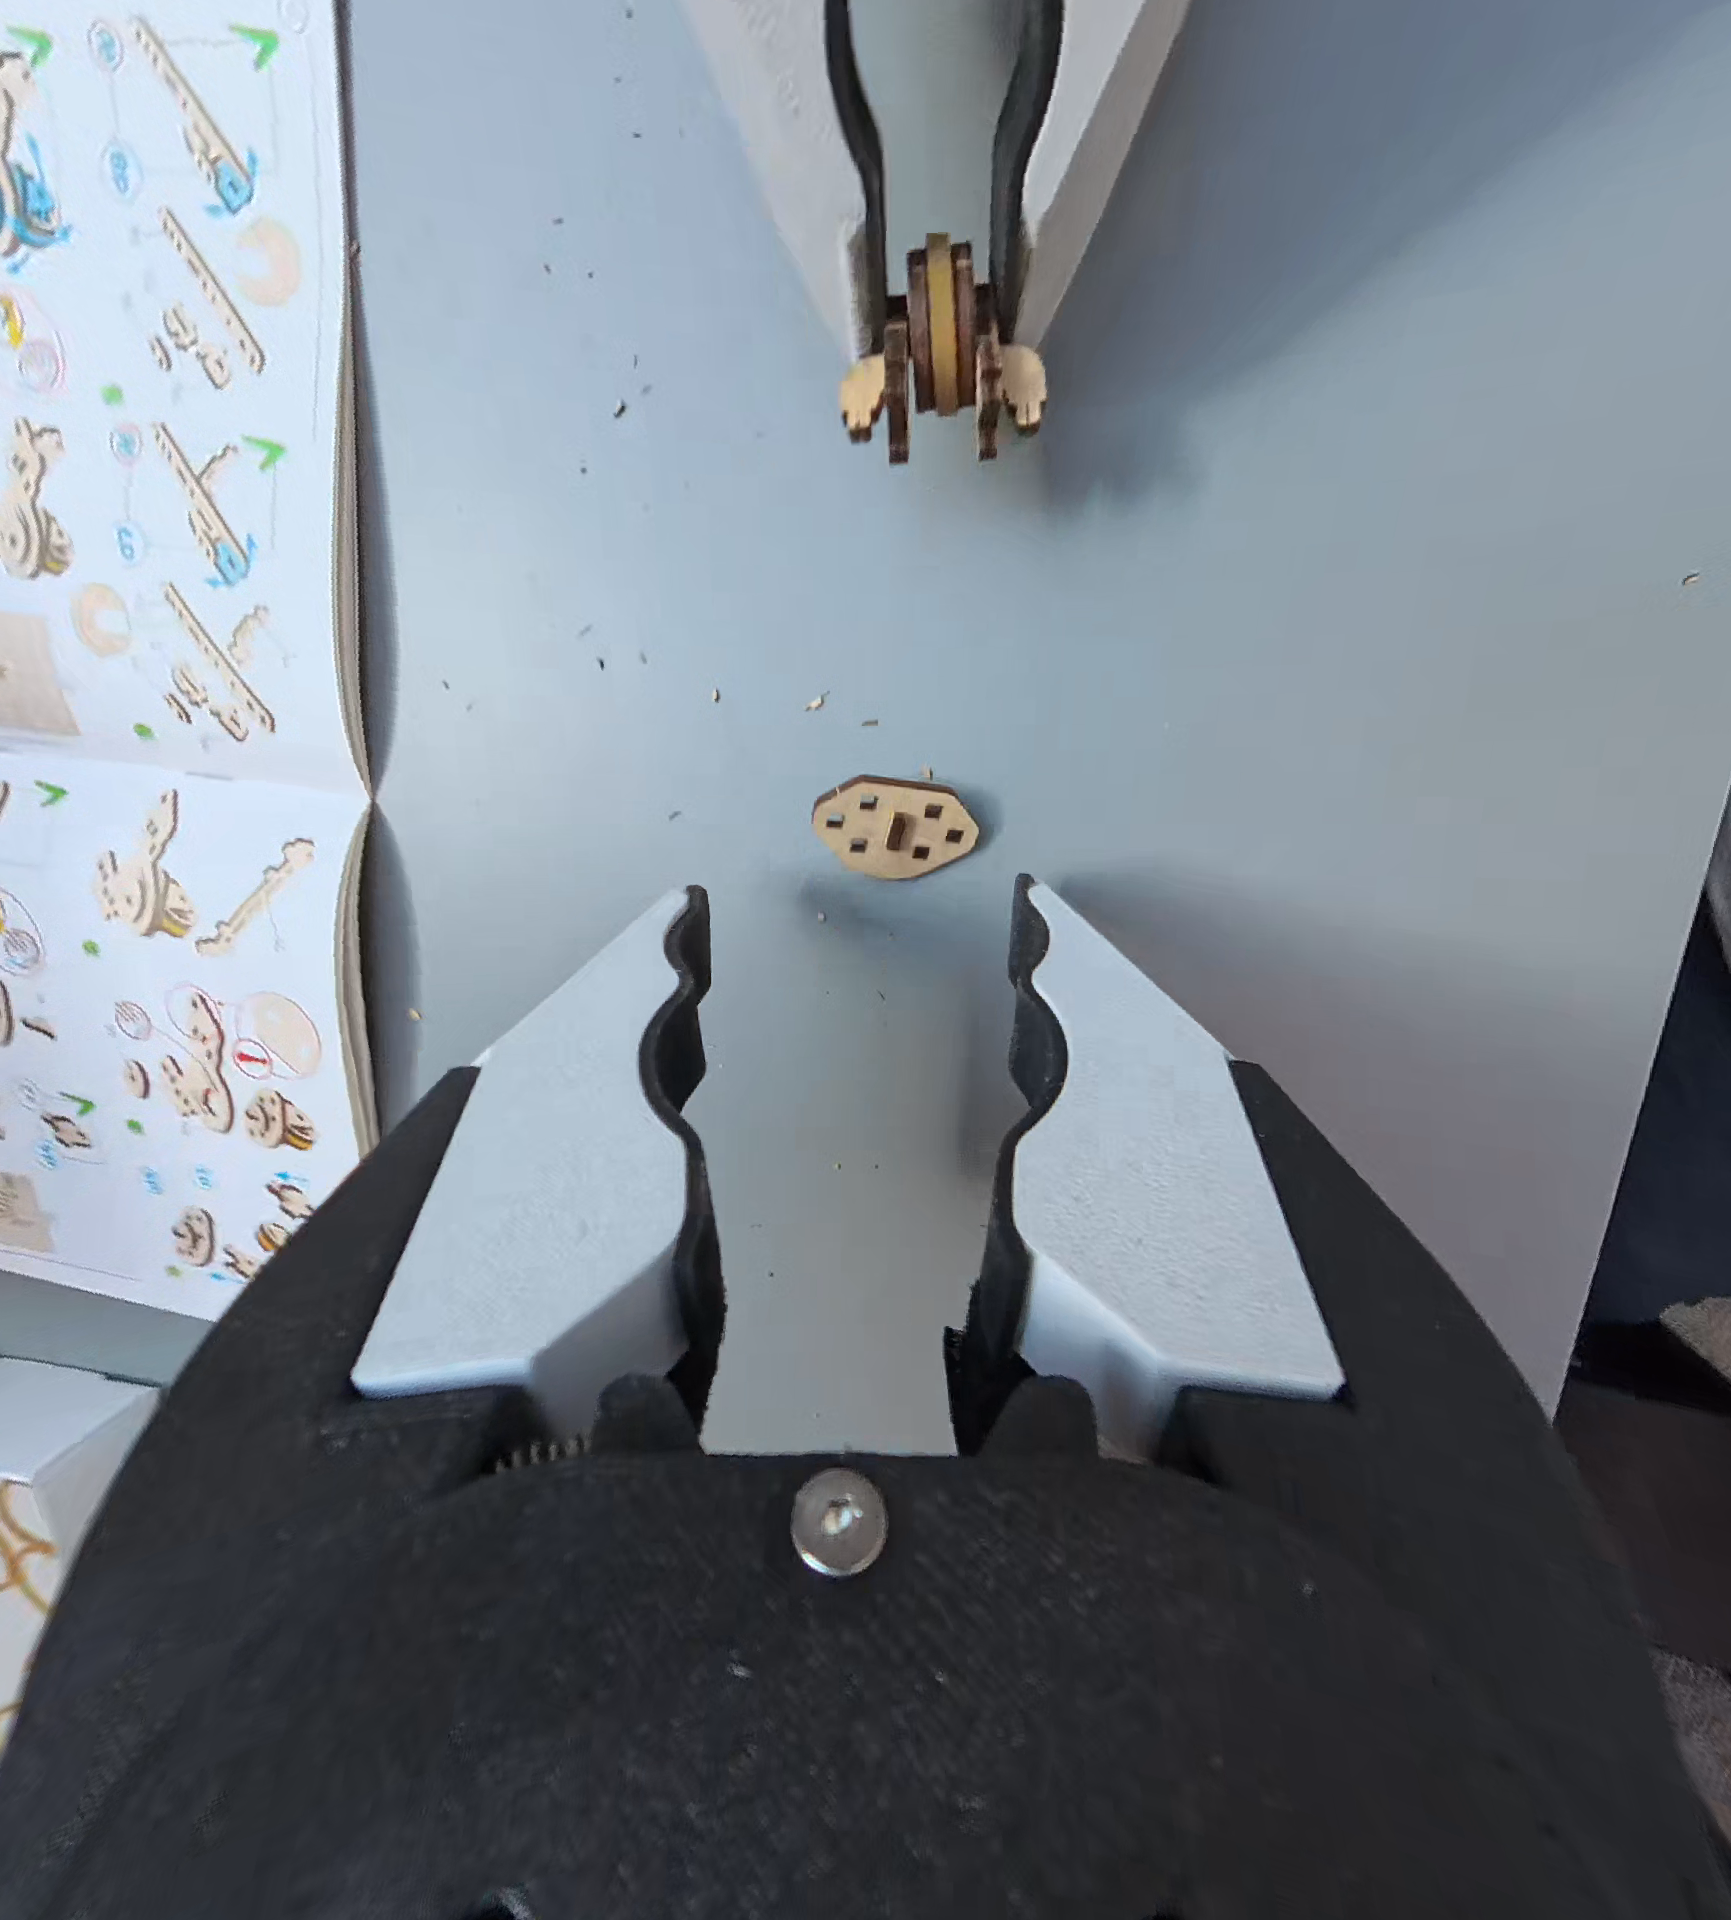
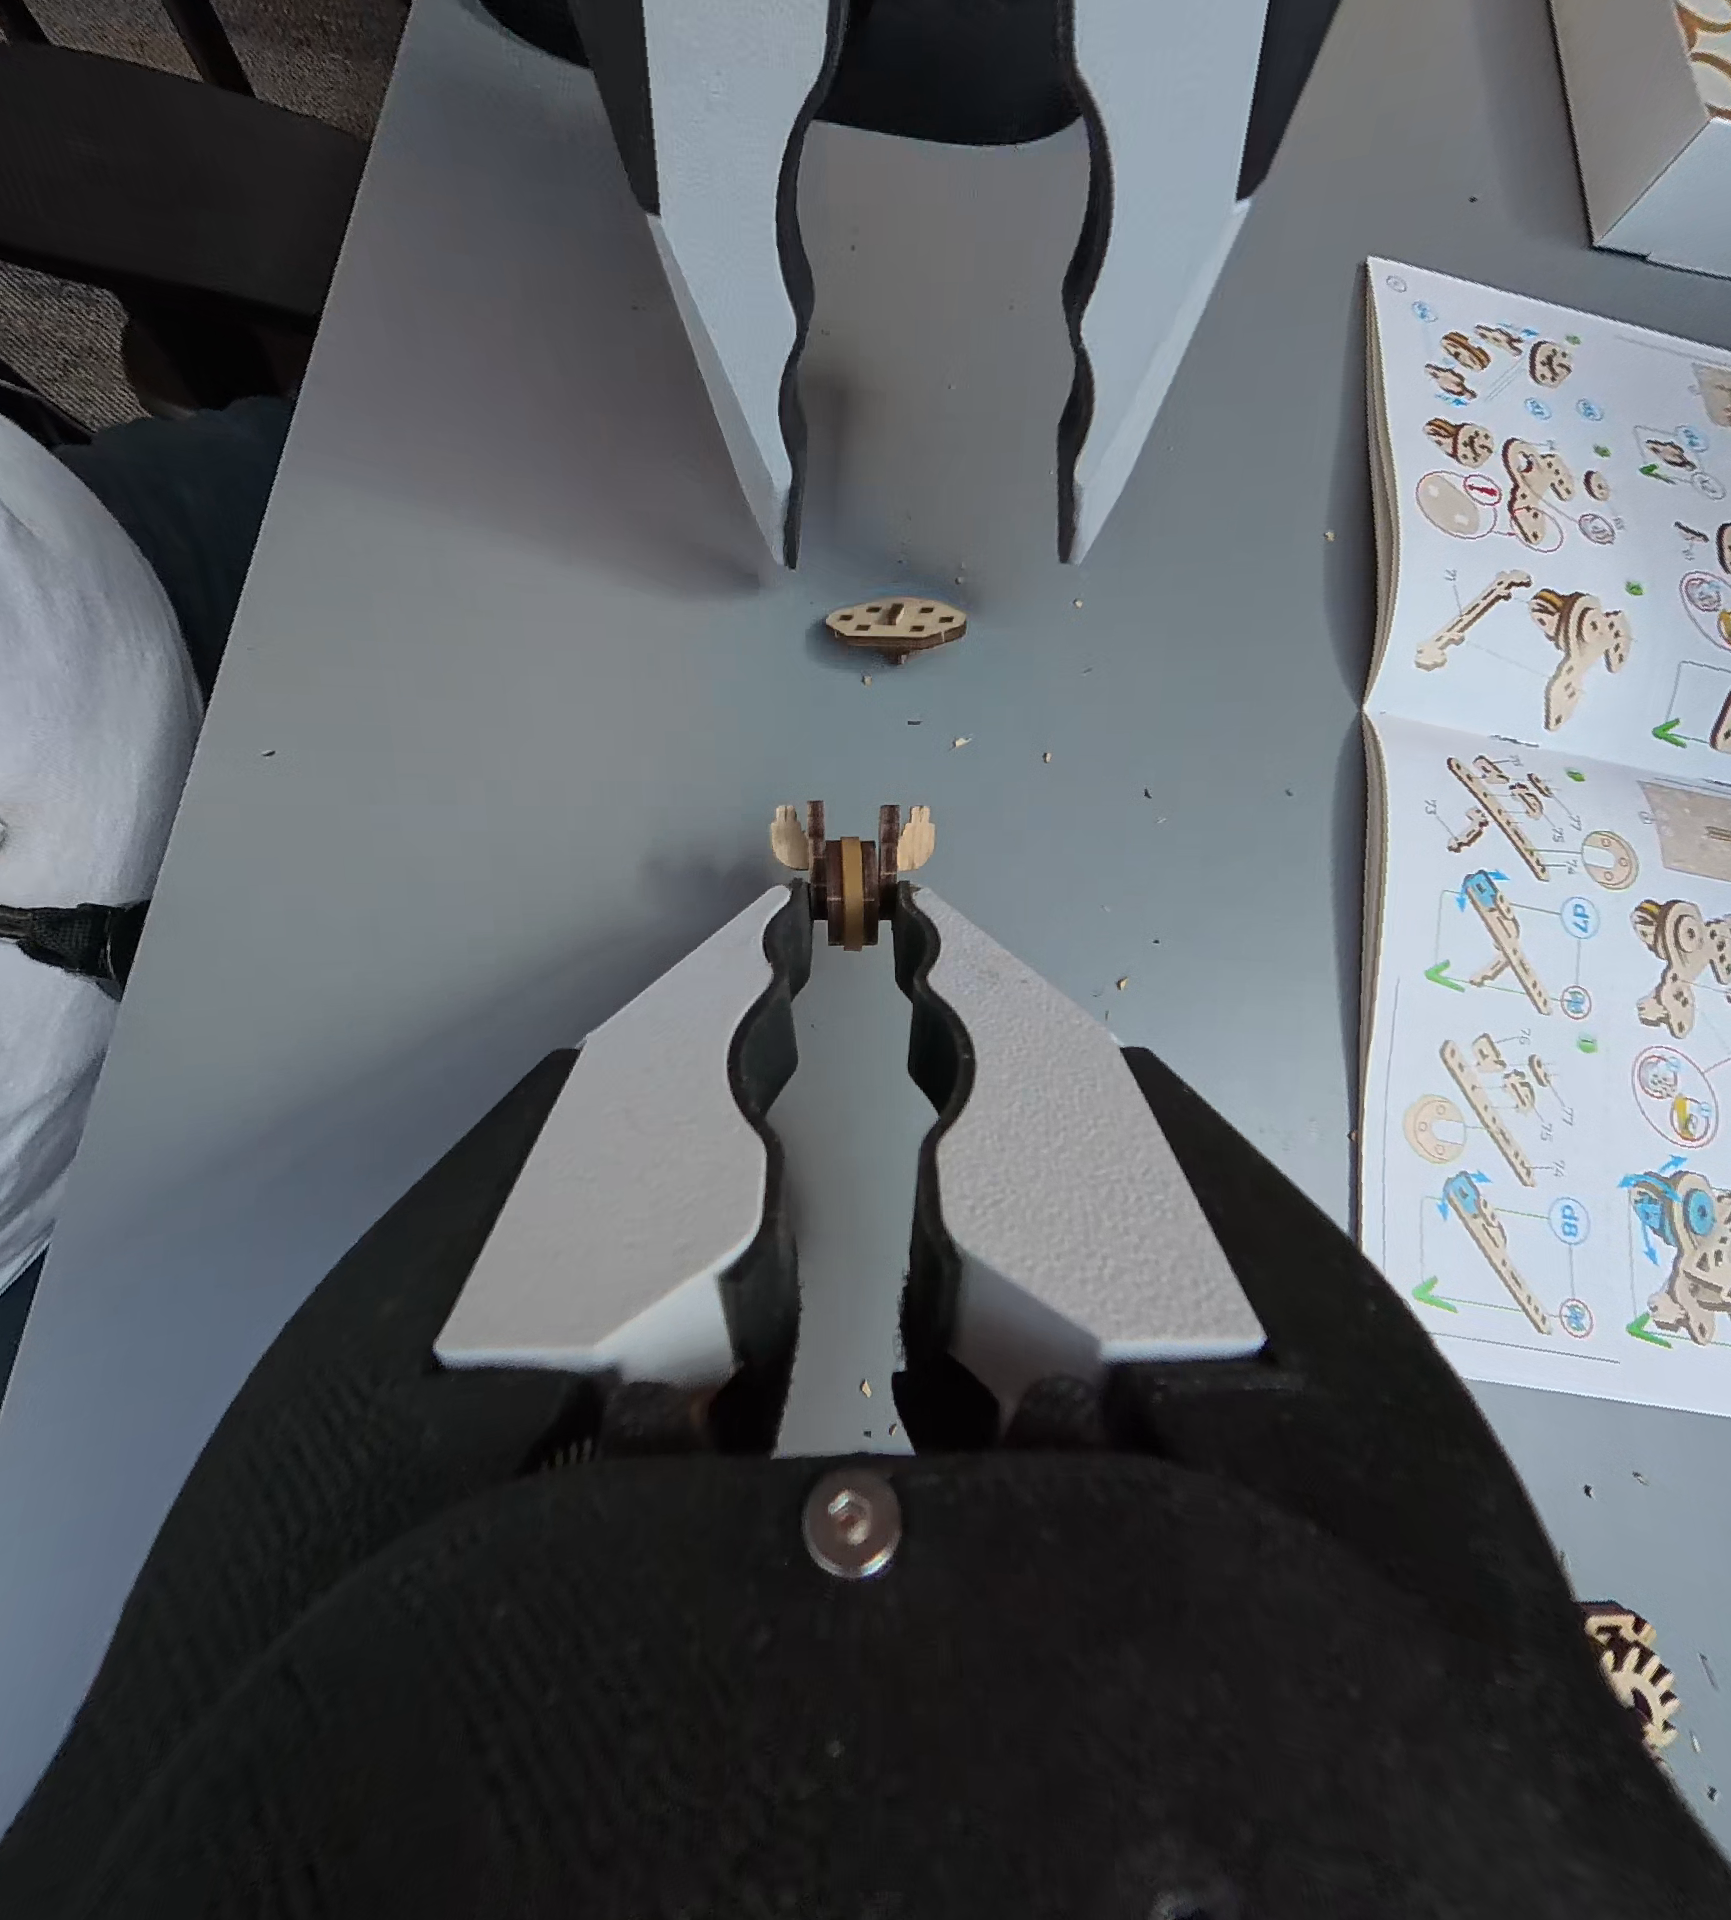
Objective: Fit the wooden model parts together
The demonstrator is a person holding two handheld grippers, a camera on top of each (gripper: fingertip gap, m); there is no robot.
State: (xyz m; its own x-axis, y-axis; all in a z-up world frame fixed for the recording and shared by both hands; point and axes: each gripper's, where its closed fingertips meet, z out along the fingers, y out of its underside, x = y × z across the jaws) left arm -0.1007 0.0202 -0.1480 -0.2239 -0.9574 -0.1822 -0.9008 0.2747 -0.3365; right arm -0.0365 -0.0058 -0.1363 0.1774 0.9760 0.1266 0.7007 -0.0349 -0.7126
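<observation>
Right tongs (image 2: 850, 896) clamped on small wooden assembly (image 2: 848, 871); left tongs (image 1: 861, 896) wide open, empty, slotted plate (image 1: 897, 827) just ahead: grip plate by edges, level.

table (image 1: 1256, 727) grey | plate (image 1: 898, 827) pale wood, dark square holes | subassembly (image 2: 848, 883) tan and dark brown | booklet (image 2: 1567, 831) white, coloured drawings | pads (image 1: 679, 1039) black
</observation>
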